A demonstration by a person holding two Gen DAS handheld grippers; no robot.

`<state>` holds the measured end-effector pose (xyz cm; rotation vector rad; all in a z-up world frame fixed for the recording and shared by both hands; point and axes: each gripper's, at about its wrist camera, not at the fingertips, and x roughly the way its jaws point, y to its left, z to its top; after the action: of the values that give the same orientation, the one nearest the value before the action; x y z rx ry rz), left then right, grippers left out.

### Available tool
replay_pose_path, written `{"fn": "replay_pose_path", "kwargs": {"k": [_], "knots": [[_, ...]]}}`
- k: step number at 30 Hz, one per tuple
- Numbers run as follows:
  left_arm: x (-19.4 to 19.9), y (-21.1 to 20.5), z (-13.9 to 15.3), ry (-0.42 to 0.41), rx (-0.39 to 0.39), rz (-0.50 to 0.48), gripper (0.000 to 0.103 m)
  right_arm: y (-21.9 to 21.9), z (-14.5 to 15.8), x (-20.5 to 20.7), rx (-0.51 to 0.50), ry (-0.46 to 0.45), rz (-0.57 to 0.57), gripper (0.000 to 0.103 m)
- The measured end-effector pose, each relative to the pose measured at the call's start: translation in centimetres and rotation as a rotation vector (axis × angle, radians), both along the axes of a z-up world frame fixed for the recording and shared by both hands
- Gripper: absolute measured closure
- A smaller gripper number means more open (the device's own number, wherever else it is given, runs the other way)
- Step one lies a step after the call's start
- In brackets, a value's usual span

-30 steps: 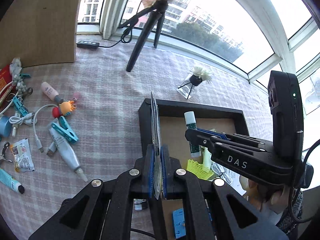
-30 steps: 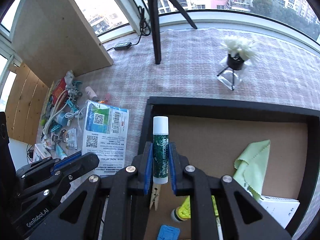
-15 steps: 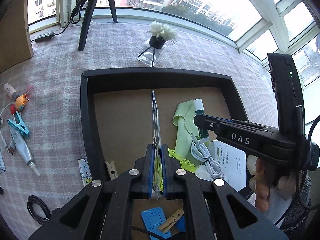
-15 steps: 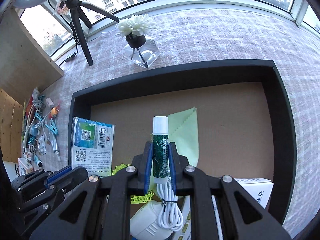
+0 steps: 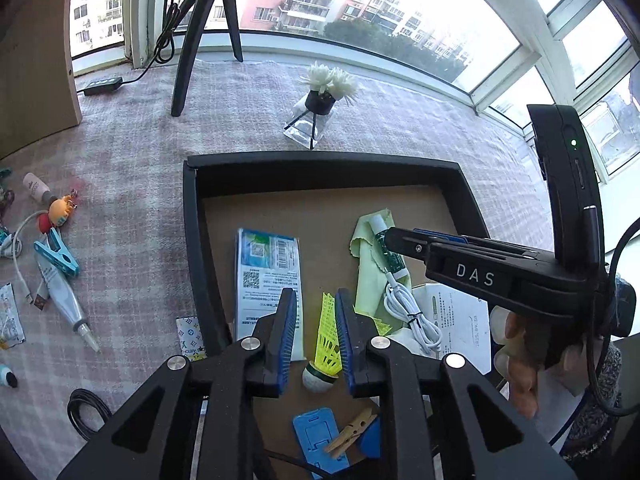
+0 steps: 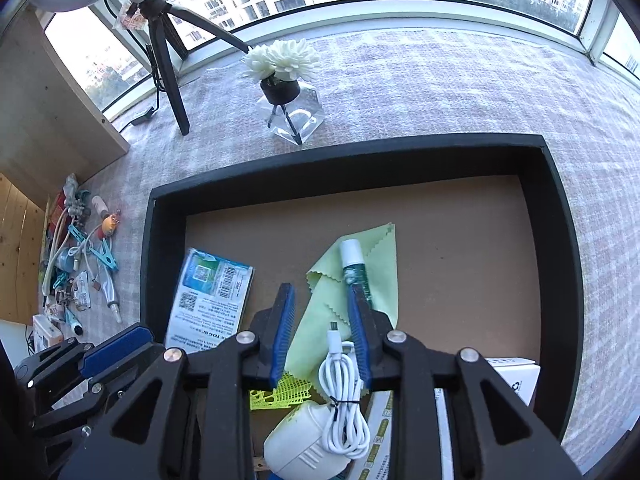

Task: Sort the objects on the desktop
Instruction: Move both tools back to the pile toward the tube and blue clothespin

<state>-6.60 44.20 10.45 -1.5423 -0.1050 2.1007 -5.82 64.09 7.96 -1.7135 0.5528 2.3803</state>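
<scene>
Lying loose on the checked cloth [image 5: 132,168] at far left are clips and tubes [image 5: 56,256]. The left gripper [image 5: 316,312], jaws spread, hovers over the black tray [image 5: 191,240], where the packet [image 5: 268,272] lies flat. The right gripper [image 6: 320,312], also spread, flanks the green tube [image 6: 354,270] resting on the green cleaning cloth [image 6: 376,264].

We are seeing the left gripper [image 5: 316,320] hanging with jaws apart over the black tray [image 5: 191,240], the blue-and-white packet [image 5: 267,276] lying flat inside beside a yellow shuttlecock [image 5: 326,344].
</scene>
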Motion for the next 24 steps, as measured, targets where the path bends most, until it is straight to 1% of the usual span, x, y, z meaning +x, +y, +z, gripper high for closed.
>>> {"fn": "replay_pose_path", "kwargs": {"k": [3,6,9,12,16,19,21,24], "knots": [[-0.1,-1.3,0.5,0.016,-0.012,0.018,0.084,-1.0,0.7,-0.2,0.001,0.013,0.024,0.076],[-0.2,-2.9,0.9,0.019,-0.006,0.037,0.084,-2.4,1.2,-0.5,0.006,0.020,0.059,0.076],[-0.3,-5.3,1.3,0.031,-0.016,0.069,0.084,-3.9,1.7,-0.9,-0.001,0.030,0.100,0.076],[-0.6,-8.7,1.5,0.048,-0.050,0.120,0.084,-5.8,2.3,-1.0,-0.004,0.043,0.148,0.076],[-0.5,-14.2,0.9,0.026,-0.055,0.233,0.085,-8.7,2.8,-1.2,-0.015,0.058,0.224,0.076],[0.2,-17.5,0.2,0.025,-0.086,0.279,0.085,-11.3,2.8,-1.4,-0.029,0.058,0.286,0.076],[0.5,-19.4,-0.4,0.000,-0.087,0.295,0.085,-13.1,2.6,-1.5,-0.038,0.050,0.333,0.076],[1.2,-21.9,-1.2,-0.010,-0.097,0.340,0.085,-15.8,2.2,-1.8,-0.048,0.036,0.391,0.076]]}}
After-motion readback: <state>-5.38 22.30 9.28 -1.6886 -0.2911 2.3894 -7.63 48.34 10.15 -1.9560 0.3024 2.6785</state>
